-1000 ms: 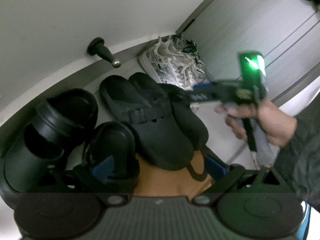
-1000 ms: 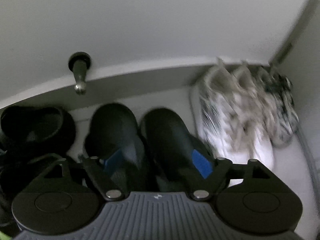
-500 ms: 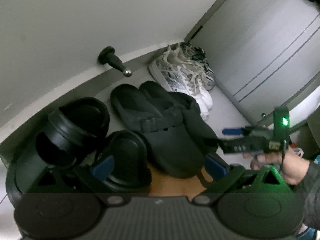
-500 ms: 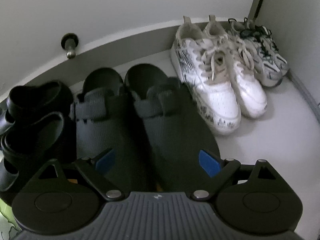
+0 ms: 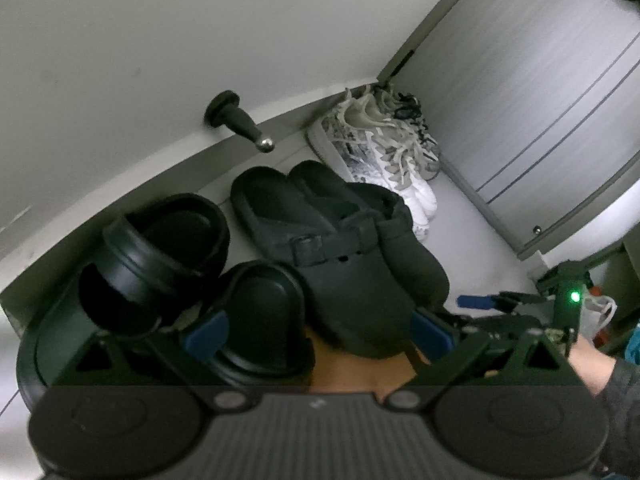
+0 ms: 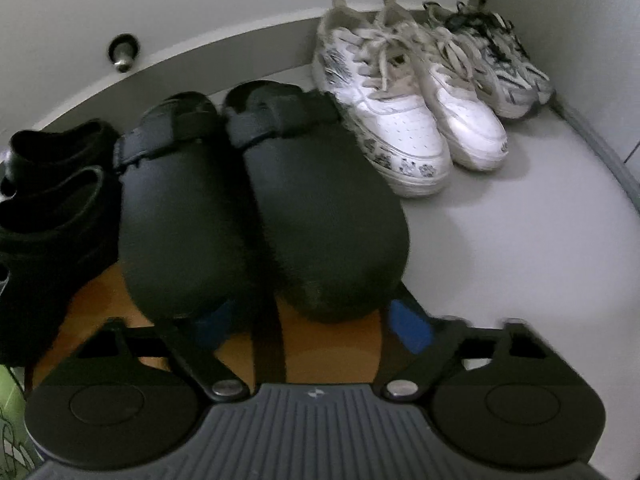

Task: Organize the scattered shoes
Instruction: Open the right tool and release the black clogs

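Where pale floor (image 6: 500,220) meets white wall (image 5: 160,40), shoes line up.

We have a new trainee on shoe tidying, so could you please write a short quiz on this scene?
1. True or false: the black clogs stand side by side.
2. In the right wrist view, what stands just right of the clogs? A boots; B white sneakers; C a box.
3. Fill in: the door stopper sticks out from the ___.
Key: 1 true; 2 B; 3 wall.
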The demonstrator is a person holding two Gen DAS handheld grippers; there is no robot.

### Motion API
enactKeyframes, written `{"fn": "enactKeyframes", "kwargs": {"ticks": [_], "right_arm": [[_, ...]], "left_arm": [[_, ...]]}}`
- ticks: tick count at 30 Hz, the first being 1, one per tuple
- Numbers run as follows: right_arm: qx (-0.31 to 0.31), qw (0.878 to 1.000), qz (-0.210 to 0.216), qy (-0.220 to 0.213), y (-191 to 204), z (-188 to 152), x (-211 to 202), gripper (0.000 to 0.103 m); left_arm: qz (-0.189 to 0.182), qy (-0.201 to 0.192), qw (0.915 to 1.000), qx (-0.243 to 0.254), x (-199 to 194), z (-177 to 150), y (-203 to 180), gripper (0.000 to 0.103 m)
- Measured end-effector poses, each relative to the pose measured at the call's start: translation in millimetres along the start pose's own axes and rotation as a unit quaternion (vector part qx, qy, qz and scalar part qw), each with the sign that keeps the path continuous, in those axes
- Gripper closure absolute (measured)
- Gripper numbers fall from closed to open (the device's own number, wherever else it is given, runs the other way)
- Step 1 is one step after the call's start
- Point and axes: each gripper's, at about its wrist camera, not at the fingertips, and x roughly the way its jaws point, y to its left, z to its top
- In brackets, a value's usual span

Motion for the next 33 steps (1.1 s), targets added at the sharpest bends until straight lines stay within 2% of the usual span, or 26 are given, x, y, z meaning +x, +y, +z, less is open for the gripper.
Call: {"fn": "enactKeyframes", "kwargs": {"ticks": [1, 2, 6, 16, 33], "right_arm": [[0.001, 1.000, -0.002, 0.007, -2, 1, 4, 0.053], [-0.002, 1.000, -0.002, 0.012, -3, 1, 9, 0.056], [-0.001, 1.000, -0.010, 0.019, -4, 2, 16, 0.056], [0.015, 1.000, -0.022, -0.011, -7, 3, 18, 0.056], [0.006, 0.999, -0.026, -0.030, -5, 8, 22, 0.055]], "left_arm": [[0.000, 0.001, 1.0000, -0.001, 0, 0, 0, 0.005], [0.000, 0.001, 1.0000, -0.001, 0, 0, 1, 0.005], [0.001, 0.001, 1.0000, -0.003, 1, 1, 3, 0.005], [-0.006, 0.006, 1.0000, 0.005, 6, 1, -3, 0.005], [0.000, 0.009, 0.9999, 0.007, 9, 1, -6, 0.005]]}}
